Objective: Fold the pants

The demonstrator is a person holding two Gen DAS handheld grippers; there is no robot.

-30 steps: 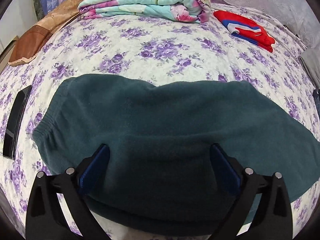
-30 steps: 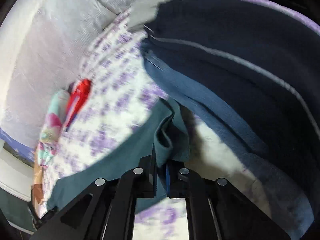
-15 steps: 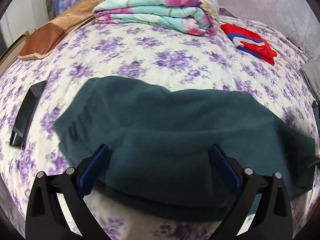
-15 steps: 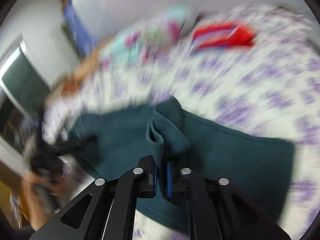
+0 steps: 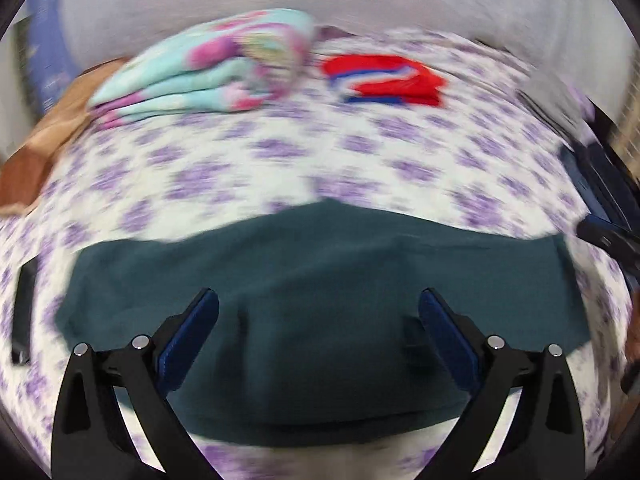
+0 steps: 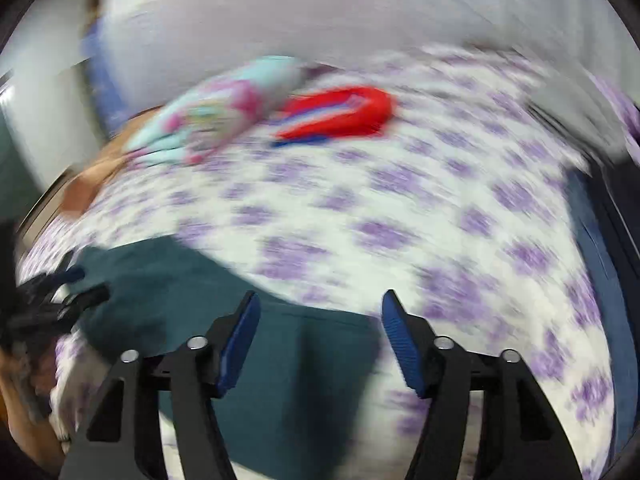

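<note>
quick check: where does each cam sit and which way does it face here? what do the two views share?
Left wrist: on the left hand-held gripper, angled down at the teal pants on the floral sheet; open fingers show.
Right wrist: on the right hand-held gripper, angled down over the pants' end; jaws opening, nothing between them.
Shared: pants, sheet, folded quilt, red garment.
</note>
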